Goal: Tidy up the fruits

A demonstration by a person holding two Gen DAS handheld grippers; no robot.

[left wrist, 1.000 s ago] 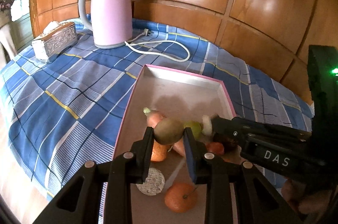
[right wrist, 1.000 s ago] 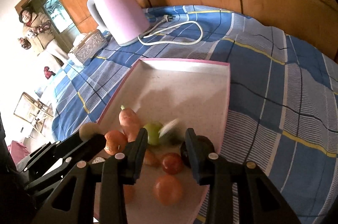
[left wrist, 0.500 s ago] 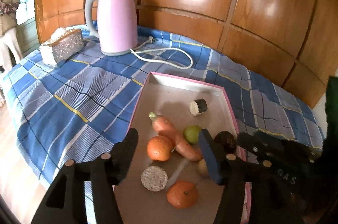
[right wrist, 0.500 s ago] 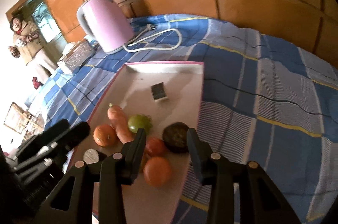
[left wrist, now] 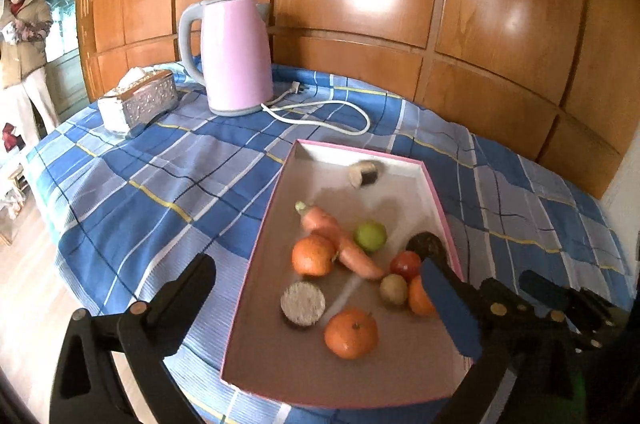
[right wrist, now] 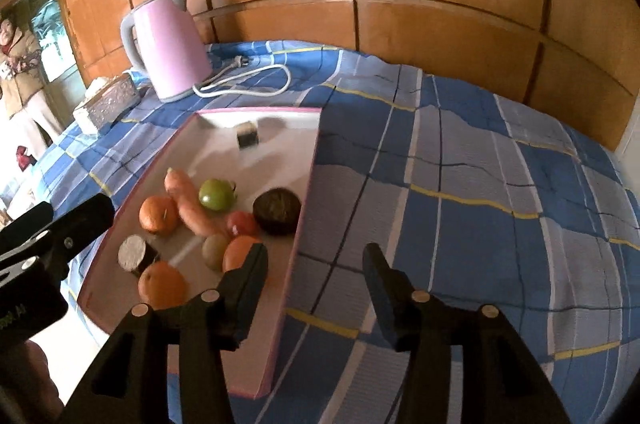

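Note:
A pink-rimmed tray (left wrist: 264, 248) (right wrist: 308, 184) lies on the blue plaid cloth. In it lie oranges (left wrist: 313, 255) (left wrist: 351, 334), a carrot (left wrist: 340, 242), a green fruit (left wrist: 371, 235) (right wrist: 216, 195), a kiwi (left wrist: 394, 289) (right wrist: 214, 251), a red fruit (left wrist: 406, 264), a dark round fruit (left wrist: 426, 244) (right wrist: 277, 211) and two cut cylinder pieces (left wrist: 303, 304) (left wrist: 363, 174). My left gripper (left wrist: 320, 298) is wide open and empty above the tray's near end. My right gripper (right wrist: 316, 270) is open and empty over the tray's right rim.
A pink kettle (left wrist: 234, 56) (right wrist: 168, 46) with a white cord (left wrist: 320, 112) stands at the back of the table. A silver tissue box (left wrist: 138, 102) sits left of it. Wood panelling is behind. A person (left wrist: 22, 36) stands at far left.
My left gripper let go of the kiwi, which now lies in the tray, opened wide and drew back. My right gripper opened wider and pulled back; a cylinder piece rolled to the tray's far end.

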